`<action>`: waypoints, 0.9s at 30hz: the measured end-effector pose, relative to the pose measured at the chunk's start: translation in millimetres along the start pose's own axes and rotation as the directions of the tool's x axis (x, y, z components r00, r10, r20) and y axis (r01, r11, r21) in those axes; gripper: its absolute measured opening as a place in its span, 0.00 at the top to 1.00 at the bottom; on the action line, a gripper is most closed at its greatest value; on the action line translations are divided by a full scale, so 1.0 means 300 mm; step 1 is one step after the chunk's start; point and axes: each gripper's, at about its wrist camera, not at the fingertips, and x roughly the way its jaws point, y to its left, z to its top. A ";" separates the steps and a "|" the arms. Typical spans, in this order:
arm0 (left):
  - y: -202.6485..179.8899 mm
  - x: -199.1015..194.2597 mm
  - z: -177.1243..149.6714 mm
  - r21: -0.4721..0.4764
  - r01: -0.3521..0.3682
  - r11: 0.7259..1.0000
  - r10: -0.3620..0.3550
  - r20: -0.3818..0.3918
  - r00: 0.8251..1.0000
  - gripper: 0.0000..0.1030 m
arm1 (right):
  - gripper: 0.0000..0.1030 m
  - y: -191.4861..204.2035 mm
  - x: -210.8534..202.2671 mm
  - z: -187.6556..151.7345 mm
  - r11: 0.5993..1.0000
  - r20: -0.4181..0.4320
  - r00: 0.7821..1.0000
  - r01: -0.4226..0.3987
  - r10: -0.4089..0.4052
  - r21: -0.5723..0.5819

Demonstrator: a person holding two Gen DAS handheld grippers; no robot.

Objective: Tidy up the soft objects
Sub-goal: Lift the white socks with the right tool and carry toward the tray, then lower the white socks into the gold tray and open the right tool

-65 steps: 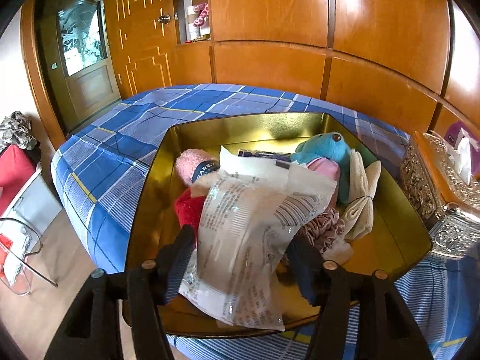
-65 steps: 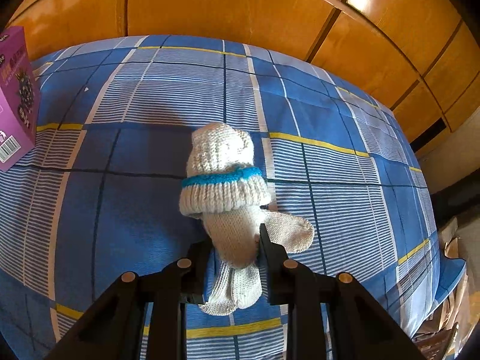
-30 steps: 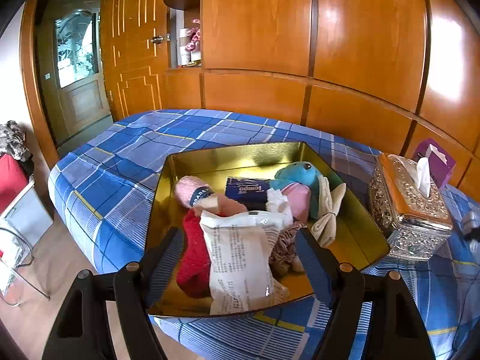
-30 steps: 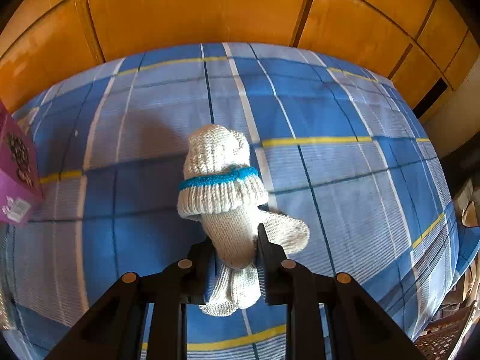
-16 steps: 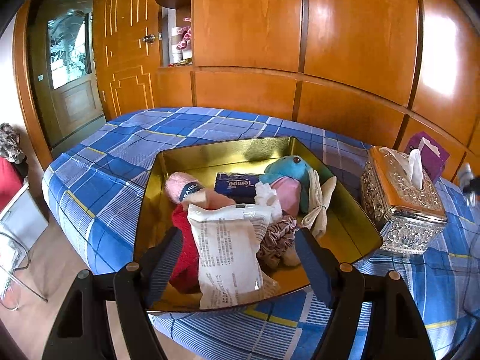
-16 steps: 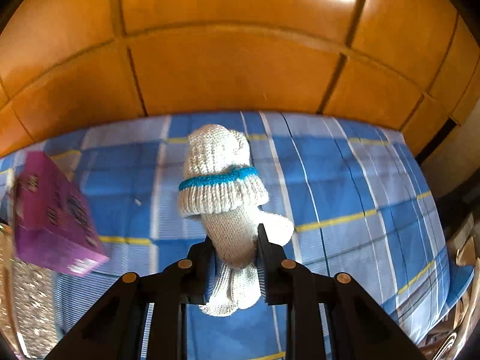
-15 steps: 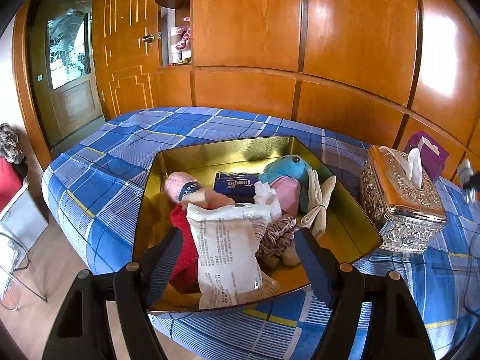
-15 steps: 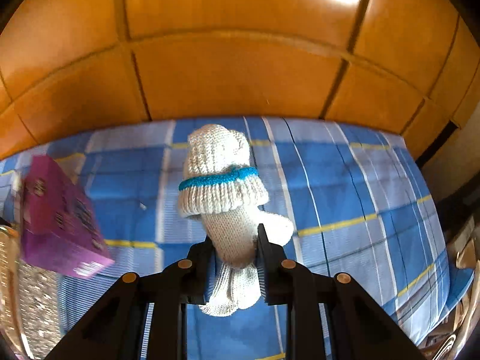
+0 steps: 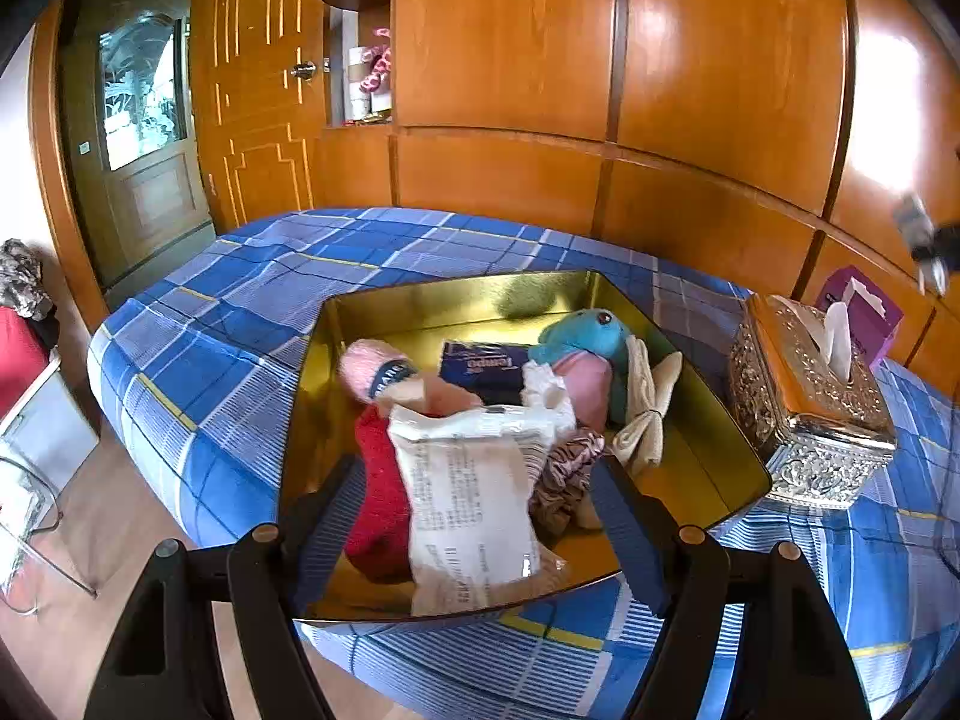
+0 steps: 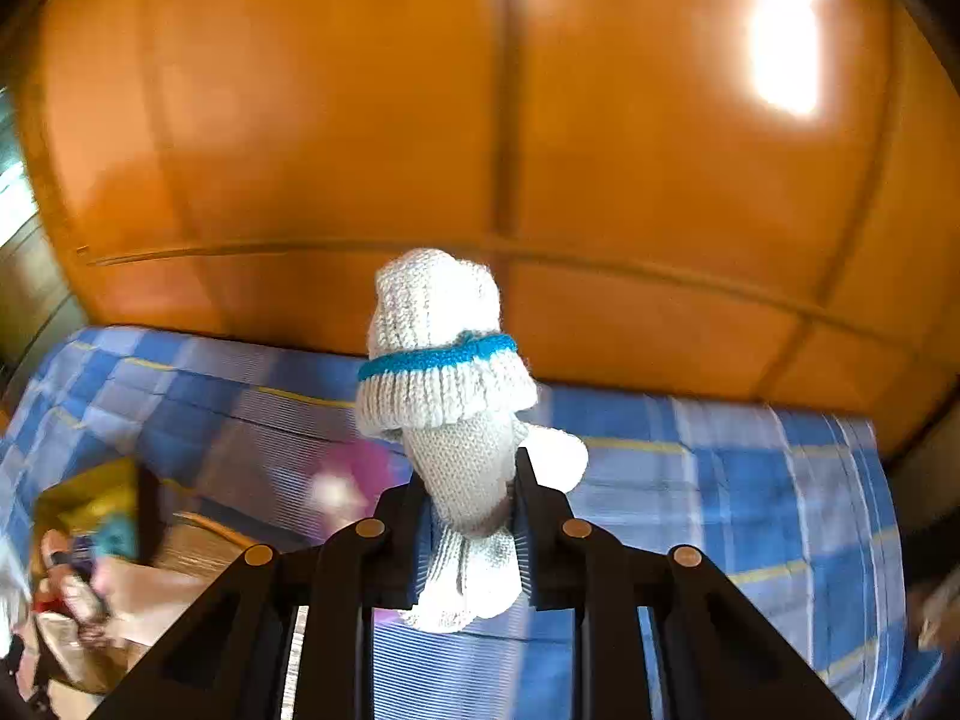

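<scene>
A gold tin (image 9: 714,450) sits on the blue checked bed and holds a white plastic packet (image 9: 468,504), a red cloth (image 9: 378,492), a pink roll (image 9: 366,363), a teal plush (image 9: 591,330) and cream cloth (image 9: 648,414). My left gripper (image 9: 474,516) hangs above the tin's near edge, open, its fingers either side of the packet without touching. In the right wrist view my right gripper (image 10: 471,474) is shut on white knitted gloves (image 10: 447,354) with a blue band, lifted clear of the bed. The tin (image 10: 84,504) shows blurred at lower left there.
A silver embossed tissue box (image 9: 804,396) stands right of the tin, with a purple box (image 9: 864,312) behind it. Orange wooden wall panels (image 9: 660,90) back the bed. A door (image 9: 144,144) and floor lie to the left. The right gripper's tip (image 9: 927,249) shows blurred at far right.
My right gripper has risen off the bed with the gloves and swung left, so the tin now enters its view. The left gripper has kept still over the tin.
</scene>
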 end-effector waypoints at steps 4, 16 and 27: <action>0.040 -0.005 0.003 -0.017 -0.019 1.000 0.018 -0.002 1.000 0.23 | 0.79 0.235 -0.014 0.049 0.990 0.024 0.996 -0.085 0.088 -0.113; 0.155 -0.013 -0.004 -0.078 -0.077 0.994 0.077 0.004 0.997 0.22 | 0.79 0.895 0.023 -0.127 0.815 -0.078 0.901 -0.421 0.427 -0.398; 0.203 0.007 -0.013 -0.120 -0.098 0.988 0.098 -0.006 0.995 0.22 | 0.79 1.050 0.035 -0.454 0.641 -0.324 0.821 -0.570 0.470 -0.514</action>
